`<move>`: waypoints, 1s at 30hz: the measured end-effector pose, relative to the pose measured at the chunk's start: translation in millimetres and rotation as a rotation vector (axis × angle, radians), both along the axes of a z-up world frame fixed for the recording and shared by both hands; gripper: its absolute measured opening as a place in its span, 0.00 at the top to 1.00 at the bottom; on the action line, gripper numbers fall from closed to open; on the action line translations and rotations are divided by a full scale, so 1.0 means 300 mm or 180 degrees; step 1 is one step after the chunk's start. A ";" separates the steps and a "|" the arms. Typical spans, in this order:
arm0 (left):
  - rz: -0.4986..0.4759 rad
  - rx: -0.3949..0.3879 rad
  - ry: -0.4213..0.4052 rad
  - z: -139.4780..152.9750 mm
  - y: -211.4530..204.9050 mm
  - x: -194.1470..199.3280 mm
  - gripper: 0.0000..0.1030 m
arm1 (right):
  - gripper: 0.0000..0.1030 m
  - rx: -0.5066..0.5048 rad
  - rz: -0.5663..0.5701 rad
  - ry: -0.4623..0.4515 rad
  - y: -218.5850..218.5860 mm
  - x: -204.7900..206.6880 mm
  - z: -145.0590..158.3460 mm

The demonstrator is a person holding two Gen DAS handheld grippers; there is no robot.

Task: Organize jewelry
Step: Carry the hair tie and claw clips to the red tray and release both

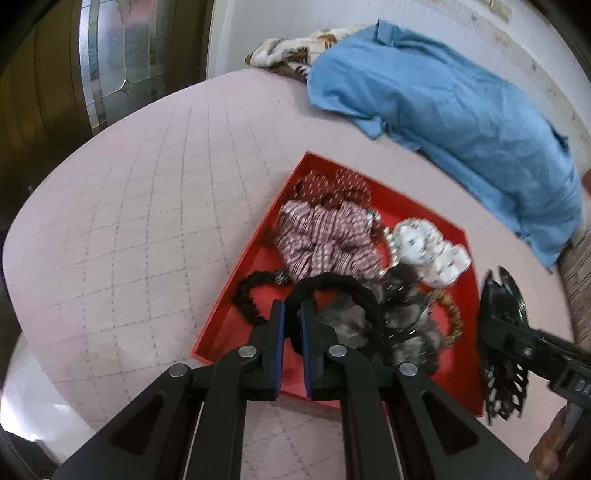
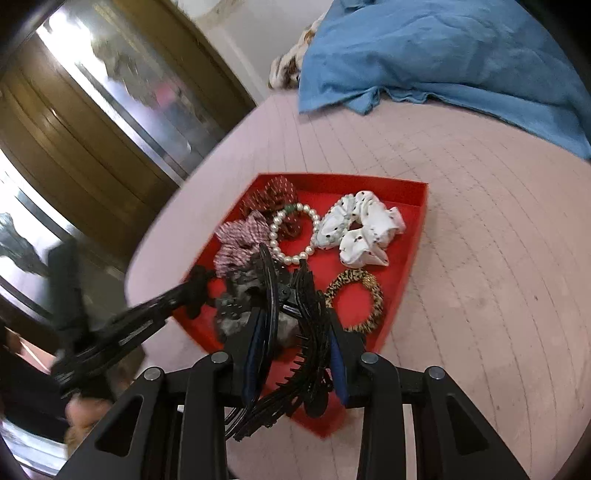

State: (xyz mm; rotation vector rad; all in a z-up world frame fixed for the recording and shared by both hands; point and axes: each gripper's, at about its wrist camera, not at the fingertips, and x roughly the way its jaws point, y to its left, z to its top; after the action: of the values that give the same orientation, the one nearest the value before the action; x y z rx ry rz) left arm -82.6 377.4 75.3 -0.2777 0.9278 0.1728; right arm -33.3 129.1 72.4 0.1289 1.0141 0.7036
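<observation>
From the left wrist, one black hair band (image 1: pixel 343 291) was seen clamped in the left tongs (image 1: pixel 292 314) over one red tray (image 1: pixel 236 280). From the right wrist, one black hair claw (image 2: pixel 295 332) was seen gripped by the right tongs (image 2: pixel 295 343); one pearl bracelet (image 2: pixel 291 232) lay in the tray.

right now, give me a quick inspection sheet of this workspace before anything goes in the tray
surface: pink quilted bed cover, bare around the tray
job's things: red tray holds a white dotted scrunchie, pearl bracelet, leopard-print hair tie, striped scrunchie, maroon scrunchie and grey scrunchie
clutter: blue cloth and patterned fabric at the far edge
grippers: left tongs shut on a black hair tie; right tongs shut on a black claw clip
cables: nothing seen
surroundings: wooden door with glass panel, white wall
</observation>
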 end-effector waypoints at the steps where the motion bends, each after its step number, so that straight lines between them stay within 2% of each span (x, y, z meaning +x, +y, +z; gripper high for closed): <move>1: -0.0013 0.0045 0.0030 -0.007 -0.005 0.002 0.93 | 0.66 -0.0075 0.0017 -0.0009 0.019 0.003 -0.011; 5: -0.0118 0.0198 0.0075 -0.021 -0.038 0.001 0.88 | 0.65 -0.0299 0.0029 -0.0047 0.061 0.003 -0.066; 7: -0.0136 0.0206 0.0033 -0.015 -0.044 -0.002 0.72 | 0.52 -0.0325 0.0005 -0.0063 0.059 0.006 -0.071; 8: -0.0136 0.0200 -0.0014 -0.008 -0.045 -0.007 0.60 | 0.49 -0.0321 -0.0023 -0.0073 0.054 0.006 -0.070; 9: -0.0137 0.0199 -0.0047 -0.002 -0.048 -0.005 0.58 | 0.47 -0.0291 -0.0054 -0.0093 0.041 0.005 -0.064; 13: -0.0169 0.0199 -0.0194 0.023 -0.064 -0.013 0.57 | 0.45 -0.0216 -0.0109 -0.0150 0.011 -0.006 -0.027; 16: -0.0155 0.0219 -0.0332 0.039 -0.074 -0.023 0.51 | 0.41 -0.0176 -0.0105 -0.0283 -0.022 -0.040 0.008; 20: -0.0003 0.0361 -0.0523 0.063 -0.079 -0.049 0.47 | 0.39 -0.0219 -0.0178 -0.0505 -0.079 -0.095 0.028; 21: 0.0028 0.0374 -0.0555 0.069 -0.078 -0.051 0.43 | 0.39 -0.0233 -0.0205 -0.0522 -0.098 -0.107 0.028; 24: 0.0221 0.0533 -0.0715 0.094 -0.087 -0.080 0.35 | 0.38 -0.0270 -0.0281 -0.0635 -0.165 -0.148 0.035; 27: 0.0352 0.0747 -0.0775 0.112 -0.102 -0.101 0.27 | 0.33 -0.0380 -0.0425 -0.0795 -0.259 -0.198 0.037; 30: 0.0385 0.0942 -0.0704 0.124 -0.148 -0.134 0.26 | 0.33 -0.0458 -0.0619 -0.0821 -0.369 -0.237 0.026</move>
State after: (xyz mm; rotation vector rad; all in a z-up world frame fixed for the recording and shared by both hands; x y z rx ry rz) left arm -122.8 332.8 112.4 -0.0761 0.6555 0.3794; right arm -104.3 18.4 80.0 0.0101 0.7891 0.4546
